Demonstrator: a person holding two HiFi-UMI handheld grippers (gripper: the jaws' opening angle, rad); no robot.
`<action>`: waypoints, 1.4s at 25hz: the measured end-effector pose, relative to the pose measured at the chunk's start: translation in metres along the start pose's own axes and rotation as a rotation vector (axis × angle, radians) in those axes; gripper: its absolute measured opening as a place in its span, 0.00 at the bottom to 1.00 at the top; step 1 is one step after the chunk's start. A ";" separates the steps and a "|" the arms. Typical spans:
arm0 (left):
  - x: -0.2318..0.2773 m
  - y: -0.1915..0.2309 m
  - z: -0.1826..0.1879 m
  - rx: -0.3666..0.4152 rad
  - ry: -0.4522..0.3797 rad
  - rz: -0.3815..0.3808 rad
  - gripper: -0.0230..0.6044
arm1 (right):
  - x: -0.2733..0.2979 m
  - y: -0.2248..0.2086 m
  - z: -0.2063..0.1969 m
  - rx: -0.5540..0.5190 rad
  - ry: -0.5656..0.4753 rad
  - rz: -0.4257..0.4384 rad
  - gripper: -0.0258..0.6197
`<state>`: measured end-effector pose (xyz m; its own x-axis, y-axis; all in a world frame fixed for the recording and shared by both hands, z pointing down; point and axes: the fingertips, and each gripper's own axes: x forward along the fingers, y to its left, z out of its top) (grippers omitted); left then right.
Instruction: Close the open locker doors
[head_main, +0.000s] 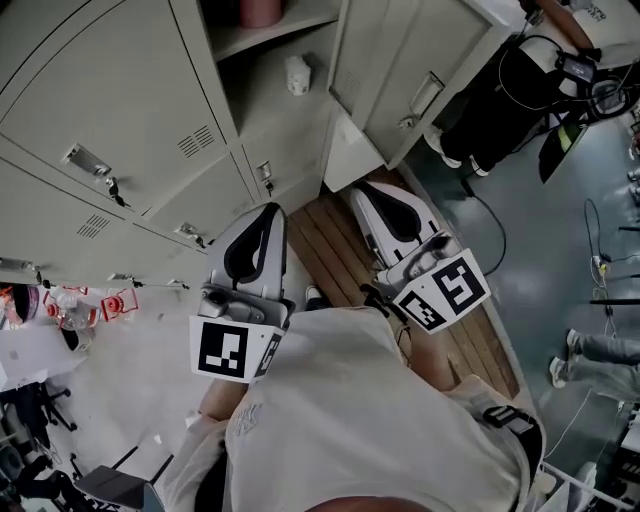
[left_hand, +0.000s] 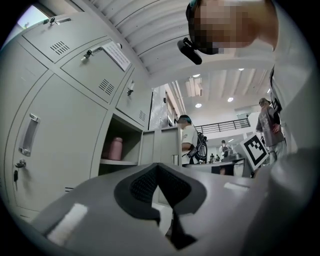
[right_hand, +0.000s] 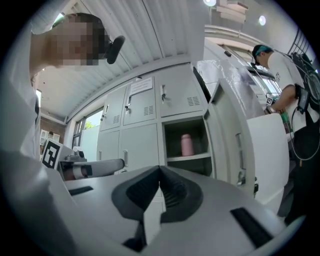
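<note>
Locker wall (head_main: 110, 110), upright door (head_main: 390, 60) swung outward

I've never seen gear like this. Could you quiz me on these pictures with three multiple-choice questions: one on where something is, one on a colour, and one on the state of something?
1. Where does the pink cylindrical bottle stand?
A. On the floor
B. On the shelf inside the open grey metal locker
C. Between a gripper's jaws

2. What colour are the metal locker doors?
A. Pale grey
B. Red
C. Black

3. How do the jaws of the right gripper stand?
A. Wide apart
B. Clamped on the bottle
C. Together, with nothing between them

Answers:
1. B: the right gripper view shows the bottle upright on that shelf.
2. A: every door in view is pale grey.
3. C: its jaws meet at the tips and hold nothing.
</note>
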<state>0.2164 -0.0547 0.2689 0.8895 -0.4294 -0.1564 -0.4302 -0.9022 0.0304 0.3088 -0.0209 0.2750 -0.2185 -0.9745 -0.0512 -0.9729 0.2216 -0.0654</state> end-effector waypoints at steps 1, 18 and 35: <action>0.008 -0.007 -0.002 0.000 -0.001 0.001 0.04 | -0.005 -0.009 0.000 -0.002 -0.001 0.002 0.06; 0.045 -0.036 -0.015 0.038 0.029 0.061 0.04 | -0.035 -0.199 0.025 -0.173 -0.060 -0.271 0.06; 0.035 -0.014 -0.015 0.041 0.026 0.127 0.04 | 0.006 -0.162 0.025 -0.157 -0.089 -0.053 0.06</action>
<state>0.2563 -0.0576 0.2777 0.8308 -0.5417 -0.1279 -0.5453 -0.8382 0.0080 0.4668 -0.0613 0.2601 -0.1655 -0.9763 -0.1398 -0.9843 0.1547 0.0854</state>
